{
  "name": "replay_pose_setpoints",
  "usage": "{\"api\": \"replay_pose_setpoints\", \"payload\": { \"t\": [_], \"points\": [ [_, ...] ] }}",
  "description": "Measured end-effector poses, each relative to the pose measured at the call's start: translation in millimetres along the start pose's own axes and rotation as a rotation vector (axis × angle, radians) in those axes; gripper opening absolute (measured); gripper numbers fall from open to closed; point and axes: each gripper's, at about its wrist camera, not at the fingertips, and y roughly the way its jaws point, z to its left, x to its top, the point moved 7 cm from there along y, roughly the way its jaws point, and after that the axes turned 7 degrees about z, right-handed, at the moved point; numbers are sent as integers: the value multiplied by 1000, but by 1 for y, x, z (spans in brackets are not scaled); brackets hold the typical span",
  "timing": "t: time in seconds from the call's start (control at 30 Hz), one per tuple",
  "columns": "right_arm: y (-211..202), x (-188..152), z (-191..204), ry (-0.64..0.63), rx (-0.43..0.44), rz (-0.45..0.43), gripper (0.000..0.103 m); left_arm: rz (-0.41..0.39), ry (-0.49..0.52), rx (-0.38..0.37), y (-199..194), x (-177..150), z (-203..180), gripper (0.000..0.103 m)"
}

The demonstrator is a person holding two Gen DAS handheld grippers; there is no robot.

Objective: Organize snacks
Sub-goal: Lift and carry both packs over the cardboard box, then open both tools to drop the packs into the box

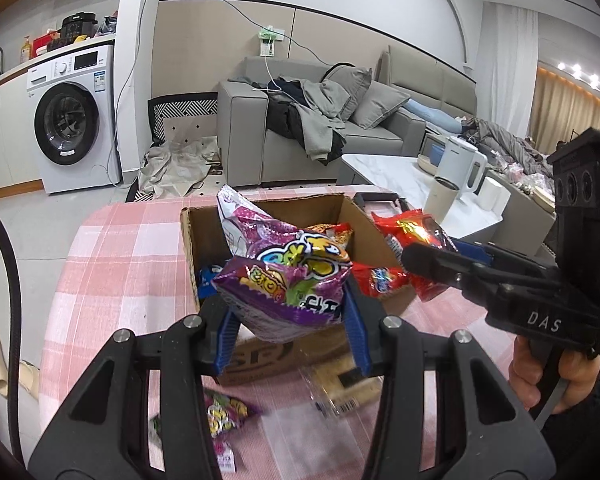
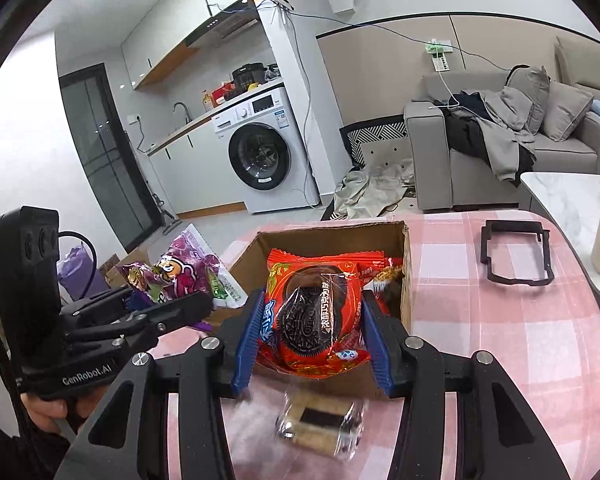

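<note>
My left gripper (image 1: 286, 312) clamps a purple bag (image 1: 284, 280) over the box's (image 2: 331, 236) near edge; my right gripper (image 2: 311, 336) pinches a red cookie pack (image 2: 315, 316) above the box's near wall.

Red cookie packet (image 2: 313, 316) between right hand-held gripper (image 2: 313, 344) fingers; above box (image 2: 331, 236)

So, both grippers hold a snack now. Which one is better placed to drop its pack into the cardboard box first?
Probably right. The right gripper holds the red cookie pack just above the cardboard box opening. The left gripper holds its purple snack bag nearer the box's front wall.
</note>
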Motion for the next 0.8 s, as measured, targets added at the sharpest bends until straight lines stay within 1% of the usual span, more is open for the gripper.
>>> {"api": "replay_pose_setpoints", "payload": {
  "t": [0.1, 0.2, 0.37, 0.57, 0.8],
  "points": [
    [14, 4, -5, 11, 6, 8, 48, -4, 11, -1, 21, 3, 0, 43],
    [30, 5, -11, 16, 2, 27, 48, 17, 6, 11, 43, 2, 3, 43],
    [51, 6, -20, 30, -10, 46, 48, 29, 9, 35, 67, 3, 6, 43],
    [64, 9, -30, 44, -22, 51, 48, 49, 12, 43, 90, 4, 7, 43],
    [66, 8, -33, 35, -42, 59, 49, 68, -10, 61, 106, 4, 9, 43]
  ]
}}
